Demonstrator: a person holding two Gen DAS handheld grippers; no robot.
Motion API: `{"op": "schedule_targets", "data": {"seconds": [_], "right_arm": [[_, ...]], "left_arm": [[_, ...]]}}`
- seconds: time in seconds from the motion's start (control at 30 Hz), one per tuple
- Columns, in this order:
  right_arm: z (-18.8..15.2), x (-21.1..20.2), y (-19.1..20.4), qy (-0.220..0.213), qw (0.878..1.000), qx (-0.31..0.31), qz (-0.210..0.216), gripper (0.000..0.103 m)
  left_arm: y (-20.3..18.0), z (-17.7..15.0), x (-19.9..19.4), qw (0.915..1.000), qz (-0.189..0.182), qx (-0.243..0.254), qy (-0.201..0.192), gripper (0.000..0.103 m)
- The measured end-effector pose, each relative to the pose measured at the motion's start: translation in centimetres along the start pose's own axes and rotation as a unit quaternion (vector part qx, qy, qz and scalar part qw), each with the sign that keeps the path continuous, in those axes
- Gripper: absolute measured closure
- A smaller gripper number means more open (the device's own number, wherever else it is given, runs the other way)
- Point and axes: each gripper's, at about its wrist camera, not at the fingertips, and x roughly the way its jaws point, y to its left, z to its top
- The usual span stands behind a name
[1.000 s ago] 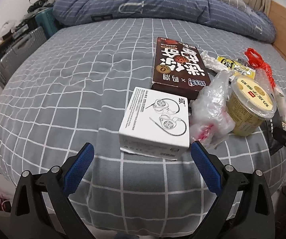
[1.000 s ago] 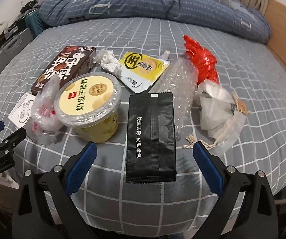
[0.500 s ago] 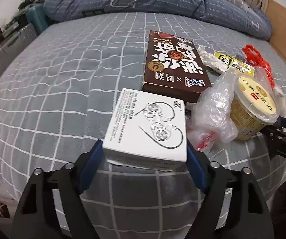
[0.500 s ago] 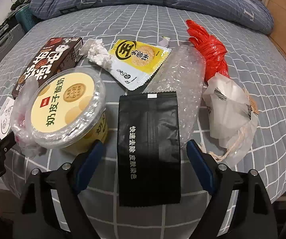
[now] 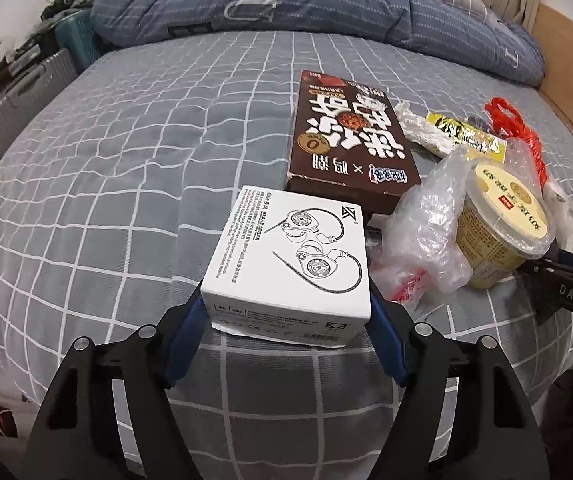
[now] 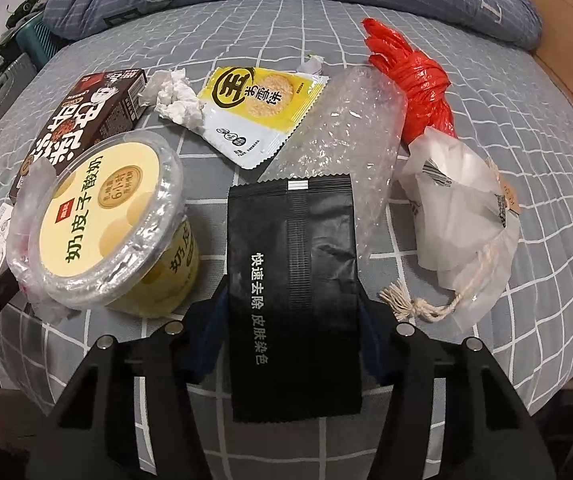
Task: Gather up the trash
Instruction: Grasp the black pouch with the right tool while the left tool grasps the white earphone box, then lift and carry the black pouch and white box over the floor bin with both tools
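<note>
My left gripper [image 5: 286, 312] is shut on a white earphone box [image 5: 290, 256]; its blue pads press both sides near the bed's front edge. In the right wrist view a black packet [image 6: 292, 272] lies flat between the jaws of my right gripper [image 6: 292, 320]. Those jaws are closing, and the pads meet the packet's long edges. Left of it stands a yellow yoghurt cup [image 6: 106, 216] in a clear bag. Behind are a brown snack box [image 6: 78, 132], crumpled tissue [image 6: 174, 96], a yellow cracker wrapper [image 6: 262, 108], bubble wrap [image 6: 346, 132], a red bag [image 6: 418, 76] and a white drawstring pouch [image 6: 462, 208].
All the litter lies on a grey checked bedsheet [image 5: 106, 184]. A blue quilt [image 5: 286, 8] is bunched along the far side. A grey suitcase [image 5: 18, 96] and clutter stand off the left edge, and a wooden bed frame [image 5: 566, 60] runs along the right.
Both grippers went from wide open to closed in. The left one came forward and took the white box. The right one moved in and down around the black packet.
</note>
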Motion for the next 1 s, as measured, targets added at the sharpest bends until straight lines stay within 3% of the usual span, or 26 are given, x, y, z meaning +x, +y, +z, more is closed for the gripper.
{"op": "schedule_targets", "data": {"seconds": [0.3, 0.43, 0.53, 0.6, 0.63, 0.67, 0.7, 0.73, 1.0], "right_arm": [[-0.4, -1.8, 0.0, -0.011, 1.000, 0.007, 0.002, 0.052], [-0.5, -2.4, 0.4, -0.018, 1.000, 0.002, 0.007, 0.052], [-0.6, -2.5, 0.6, -0.018, 1.000, -0.003, 0.008, 0.052], [-0.7, -2.5, 0.7, -0.017, 1.000, -0.005, 0.010, 0.052], [-0.7, -2.5, 0.7, -0.017, 1.000, -0.006, 0.010, 0.052], [-0.7, -2.6, 0.7, -0.018, 1.000, -0.006, 0.010, 0.052], [-0.7, -2.7, 0.7, -0.019, 1.000, -0.007, 0.010, 0.052], [-0.7, -2.7, 0.8, -0.020, 1.000, -0.008, 0.010, 0.052], [-0.7, -3.4, 1.0, -0.031, 0.999, -0.012, 0.011, 0.054]], "left_arm": [[0.4, 0.4, -1.3, 0.9999, 0.001, -0.008, -0.015, 0.032], [0.2, 0.1, -0.4, 1.0000, 0.002, -0.003, -0.005, 0.032], [0.0, 0.1, 0.4, 1.0000, 0.003, 0.001, 0.005, 0.029], [-0.1, 0.1, 0.5, 0.9999, 0.011, 0.002, 0.003, 0.019], [0.0, 0.1, 0.4, 0.9999, 0.013, 0.002, 0.000, 0.019], [0.0, 0.1, 0.4, 0.9999, 0.011, 0.001, -0.003, 0.020], [0.0, 0.0, 0.5, 1.0000, 0.005, 0.000, -0.002, 0.030], [0.0, 0.0, 0.6, 1.0000, -0.007, 0.000, 0.001, 0.033], [0.0, 0.3, -0.5, 0.9998, -0.008, -0.011, -0.013, 0.034]]}}
